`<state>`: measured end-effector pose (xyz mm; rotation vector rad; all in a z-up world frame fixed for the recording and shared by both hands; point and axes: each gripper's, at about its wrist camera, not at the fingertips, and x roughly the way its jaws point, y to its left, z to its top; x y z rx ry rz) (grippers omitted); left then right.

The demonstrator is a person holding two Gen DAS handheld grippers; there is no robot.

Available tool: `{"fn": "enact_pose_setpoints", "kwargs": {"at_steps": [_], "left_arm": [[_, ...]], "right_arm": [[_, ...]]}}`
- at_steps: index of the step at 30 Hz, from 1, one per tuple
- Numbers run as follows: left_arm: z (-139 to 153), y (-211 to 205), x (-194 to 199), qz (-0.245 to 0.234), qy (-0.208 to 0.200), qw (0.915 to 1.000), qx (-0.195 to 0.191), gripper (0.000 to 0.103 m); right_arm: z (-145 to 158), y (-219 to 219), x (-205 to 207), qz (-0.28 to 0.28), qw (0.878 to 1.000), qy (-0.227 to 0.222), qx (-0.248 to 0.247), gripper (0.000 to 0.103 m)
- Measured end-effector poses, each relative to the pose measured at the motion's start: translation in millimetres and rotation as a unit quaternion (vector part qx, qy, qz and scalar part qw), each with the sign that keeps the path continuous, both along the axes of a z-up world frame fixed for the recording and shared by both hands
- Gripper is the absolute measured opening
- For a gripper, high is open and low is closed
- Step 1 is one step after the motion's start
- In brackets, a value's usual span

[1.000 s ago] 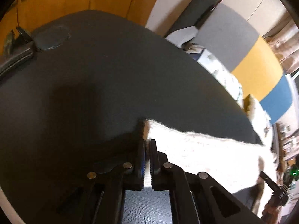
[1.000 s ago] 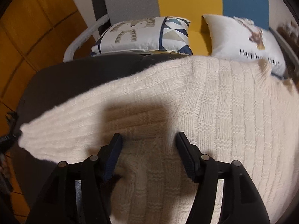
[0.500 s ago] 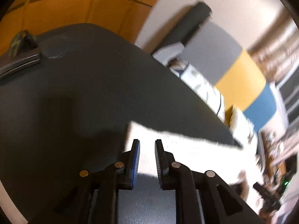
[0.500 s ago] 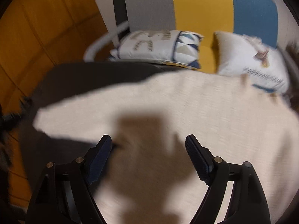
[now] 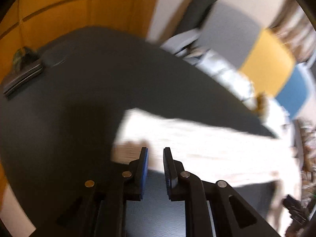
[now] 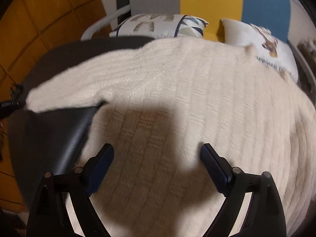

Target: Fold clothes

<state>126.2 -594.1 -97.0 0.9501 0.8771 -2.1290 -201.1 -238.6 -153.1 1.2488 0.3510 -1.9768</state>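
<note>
On the dark table [image 6: 59, 138], a cream ribbed-knit sweater [image 6: 197, 98] is laid flat, one sleeve [image 6: 75, 90] stretched out sideways. The left gripper [image 5: 155, 158] is seen narrowly parted and empty at the cuff, while the right gripper [image 6: 157, 152], its jaws just widened, is held over the body with nothing between them. A clean fold is judged to require the sleeve pinched near its cuff and carried across the body without dragging the knit.

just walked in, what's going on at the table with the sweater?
A person with a handheld gripper in each hand is folding a cream knit sweater spread flat on a dark table. The left gripper sits at the cuff end of the outstretched sleeve, jaws slightly apart, nothing pinched. The right gripper hovers over the sweater's body with its jaws wide after just opening, holding nothing. No fold made yet.
</note>
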Motion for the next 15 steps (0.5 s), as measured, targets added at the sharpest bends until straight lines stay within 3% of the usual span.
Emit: {"fn": "enact_pose_setpoints", "kwargs": {"at_steps": [3, 7, 12, 15], "left_arm": [[16.4, 49.3, -29.2, -0.087, 0.063, 0.9939, 0.024, 0.014], [23.0, 133.2, -97.6, -0.217, 0.093, 0.9707, 0.044, 0.015], [1.5, 214.7, -183.9, -0.287, 0.081, 0.9504, 0.087, 0.015], [-44.3, 215.8, -224.5, -0.275, 0.006, 0.9568, 0.093, 0.014]], "right_arm": [[16.2, 27.2, 9.7, -0.008, 1.0, 0.0, -0.023, 0.091], [20.4, 57.2, 31.1, -0.009, 1.0, 0.024, 0.004, 0.091], [1.8, 88.6, 55.5, -0.021, 0.999, 0.025, 0.036, 0.091], [-16.5, 101.1, 63.4, -0.019, 0.999, 0.017, 0.043, 0.091]]}}
